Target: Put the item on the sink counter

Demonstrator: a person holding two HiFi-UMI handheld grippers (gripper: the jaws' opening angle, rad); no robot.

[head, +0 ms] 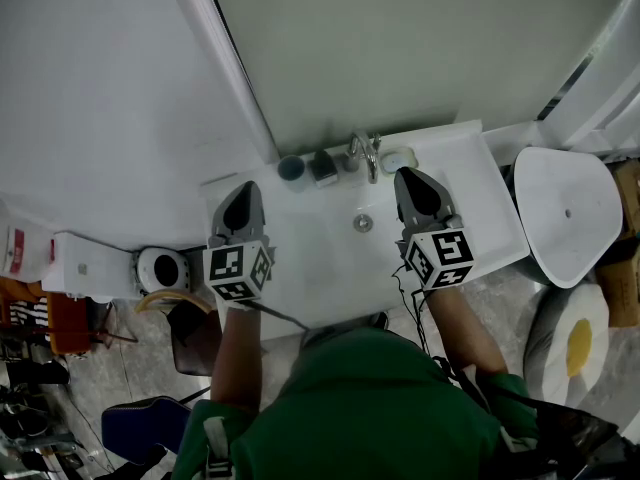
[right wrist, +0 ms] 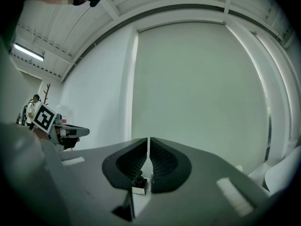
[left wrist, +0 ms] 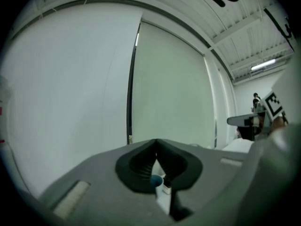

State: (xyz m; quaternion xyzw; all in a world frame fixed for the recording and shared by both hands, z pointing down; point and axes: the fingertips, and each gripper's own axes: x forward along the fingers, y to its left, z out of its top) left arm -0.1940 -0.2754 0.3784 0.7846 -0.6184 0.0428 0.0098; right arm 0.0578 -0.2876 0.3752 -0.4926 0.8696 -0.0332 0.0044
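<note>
White glossy sink counter [head: 490, 200] w/ chrome faucet [head: 365, 154], round blue cup [head: 291, 168].

text: none legible | signs: square coded markers on left claw cube [head: 238, 271], right claw cube [head: 441, 258]

Tabletop [head: 480, 208]: white, smooth, glossy, ceramic-looking. Faucet [head: 366, 154] and drain [head: 363, 223]: shiny chrome-like metal. Left gripper [head: 243, 190] and right gripper [head: 408, 176]: grey matt hard-plastic shells. Pads [left wrist: 138, 166]: black, matt, finely ribbed, rubber-like. Marker cubes [head: 240, 271]: flat matt black-and-white print. Top [head: 370, 398]: green cloth, matt, soft folds. Wall [head: 100, 98]: white, smooth, matt. Floor [head: 505, 293]: grey, mottled, stone-like, faint sheen. Rounded shell [head: 565, 213]: white, smooth plastic look, low gloss. Egg-pattern cushion [head: 575, 343]: soft cloth. Small cup [head: 291, 168]: bluish, plastic-looking, finish unclear.
</note>
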